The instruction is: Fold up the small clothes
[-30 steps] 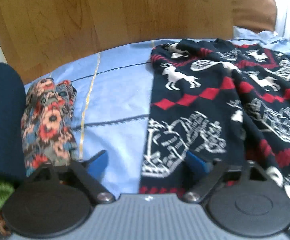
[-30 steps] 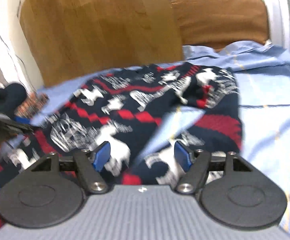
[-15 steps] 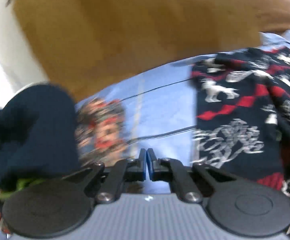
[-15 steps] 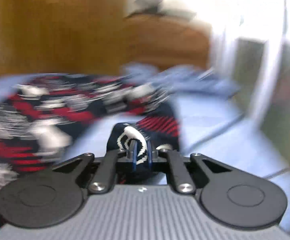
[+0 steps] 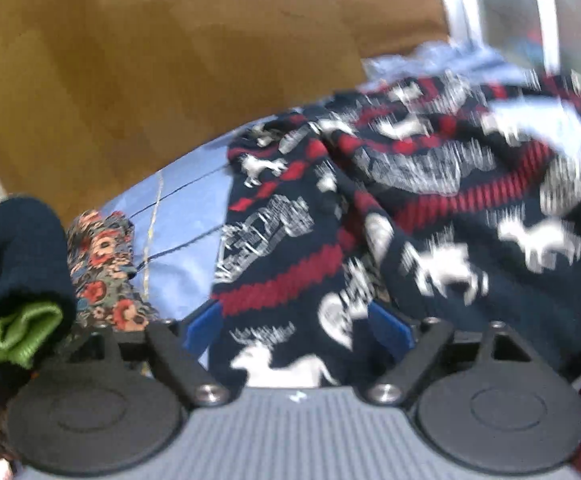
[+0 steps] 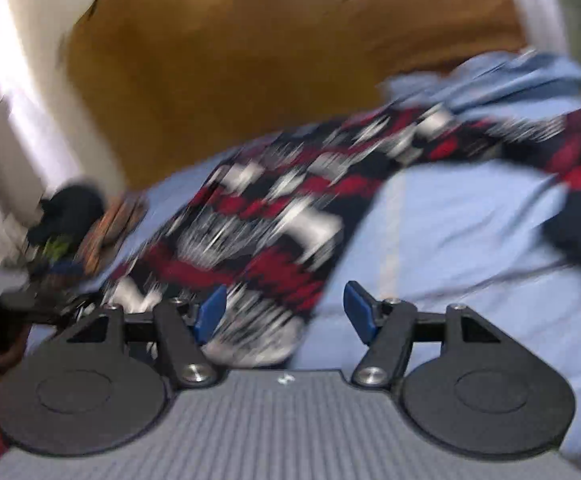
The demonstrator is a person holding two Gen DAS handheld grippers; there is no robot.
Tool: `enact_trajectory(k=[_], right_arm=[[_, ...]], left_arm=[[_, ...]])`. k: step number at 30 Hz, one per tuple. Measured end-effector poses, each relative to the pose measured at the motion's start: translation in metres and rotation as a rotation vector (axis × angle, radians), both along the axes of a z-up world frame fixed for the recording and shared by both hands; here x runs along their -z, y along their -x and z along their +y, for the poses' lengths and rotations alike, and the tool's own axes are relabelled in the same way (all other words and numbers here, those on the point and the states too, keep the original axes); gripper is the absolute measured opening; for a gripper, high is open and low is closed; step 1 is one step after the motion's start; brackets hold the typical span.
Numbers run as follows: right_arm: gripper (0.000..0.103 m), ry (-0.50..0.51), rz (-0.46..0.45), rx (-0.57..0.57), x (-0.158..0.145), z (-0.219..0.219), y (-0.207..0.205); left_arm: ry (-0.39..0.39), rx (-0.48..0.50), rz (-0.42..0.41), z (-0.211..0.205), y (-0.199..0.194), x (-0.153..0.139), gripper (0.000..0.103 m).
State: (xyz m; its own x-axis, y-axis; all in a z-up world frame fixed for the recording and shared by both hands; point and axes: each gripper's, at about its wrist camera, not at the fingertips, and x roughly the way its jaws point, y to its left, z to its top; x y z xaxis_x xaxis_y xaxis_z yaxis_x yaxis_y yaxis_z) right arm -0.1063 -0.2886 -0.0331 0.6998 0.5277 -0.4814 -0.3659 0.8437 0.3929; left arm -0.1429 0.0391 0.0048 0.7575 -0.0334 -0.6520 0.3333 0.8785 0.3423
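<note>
The sweater [image 5: 430, 208] lies spread and rumpled across the bed sheet [image 5: 186, 216], filling the middle and right of the left wrist view. Left of it sits a bare strip of sheet, then the floral garment [image 5: 104, 268], and further left again the dark knit piece [image 5: 14, 256] at the bed's edge, with a ribbed cuff [image 5: 22, 332] tucked under its near side. Behind everything stands the wooden headboard [image 5: 162, 72], a cushion [image 5: 390, 16] to its right. In the right wrist view the sweater [image 6: 274, 216] runs from near left up to far right, open sheet [image 6: 458, 232] to its right and the crumpled sheet edge [image 6: 502, 76] heaped behind, against the headboard [image 6: 230, 76].
</note>
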Motion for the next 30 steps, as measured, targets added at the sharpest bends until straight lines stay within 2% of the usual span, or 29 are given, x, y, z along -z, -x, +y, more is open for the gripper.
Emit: enact_trajectory(k=[1,2,3,5,8,10,13,15,16,17,18,20,21,22,24,26,27,28,30], right_arm=[[0.065,0.002,0.018,-0.018,0.008,0.007,0.0],[0.059,-0.006,0.042,-0.03,0.017,0.013,-0.001],[0.013,0.006,0.007,-0.014,0.018,0.017,0.005],[0.012,0.029,0.027,-0.021,0.014,0.02,0.006],[0.008,0.058,-0.079,0.041,-0.02,-0.006,0.02],[0.007,0.099,-0.152,0.107,-0.047,-0.032,0.033],[0.006,0.181,-0.196,0.212,-0.075,-0.069,0.05],[0.007,0.259,-0.164,0.261,-0.072,-0.083,0.05],[0.011,0.286,-0.123,0.282,-0.063,-0.087,0.045],[0.012,0.3,-0.072,0.306,-0.053,-0.09,0.039],[0.013,0.308,-0.041,0.329,-0.045,-0.092,0.035],[0.025,0.296,-0.037,0.342,-0.038,-0.1,0.033],[0.042,0.285,-0.054,0.343,-0.038,-0.105,0.034],[0.055,0.28,-0.076,0.343,-0.039,-0.105,0.036],[0.057,0.279,-0.119,0.329,-0.04,-0.099,0.037],[0.058,0.287,-0.128,0.314,-0.039,-0.09,0.035],[0.062,0.291,-0.125,0.311,-0.036,-0.088,0.032],[0.065,0.295,-0.119,0.308,-0.034,-0.087,0.032],[0.066,0.308,-0.093,0.309,-0.027,-0.085,0.025]], left_arm=[[-0.043,0.006,0.001,-0.006,0.002,0.008,0.065],[-0.045,0.02,-0.034,-0.008,0.007,0.01,0.054],[-0.049,0.033,-0.03,-0.009,0.009,0.011,0.028],[-0.03,0.031,-0.008,-0.008,0.007,0.005,0.012],[-0.065,-0.028,-0.056,0.004,0.009,-0.01,0.011],[-0.054,-0.073,-0.069,0.021,0.009,-0.022,0.009],[-0.068,-0.162,-0.088,0.043,0.011,-0.032,0.009],[-0.104,-0.237,-0.093,0.055,0.011,-0.029,0.014],[-0.118,-0.279,-0.083,0.061,0.009,-0.026,0.017],[-0.12,-0.323,-0.069,0.067,0.006,-0.022,0.028],[-0.109,-0.351,-0.057,0.072,0.005,-0.021,0.036],[-0.057,-0.358,-0.051,0.076,0.01,-0.024,0.038],[-0.024,-0.338,-0.053,0.073,0.015,-0.028,0.043],[0.021,-0.302,-0.064,0.069,0.022,-0.035,0.047],[0.136,-0.214,-0.072,0.055,0.034,-0.048,0.061],[0.298,-0.094,-0.018,0.042,0.039,-0.055,0.071],[0.343,-0.051,0.011,0.034,0.038,-0.055,0.078],[0.383,-0.007,0.044,0.023,0.035,-0.05,0.08],[0.425,0.038,0.129,0.002,0.024,-0.036,0.083]])
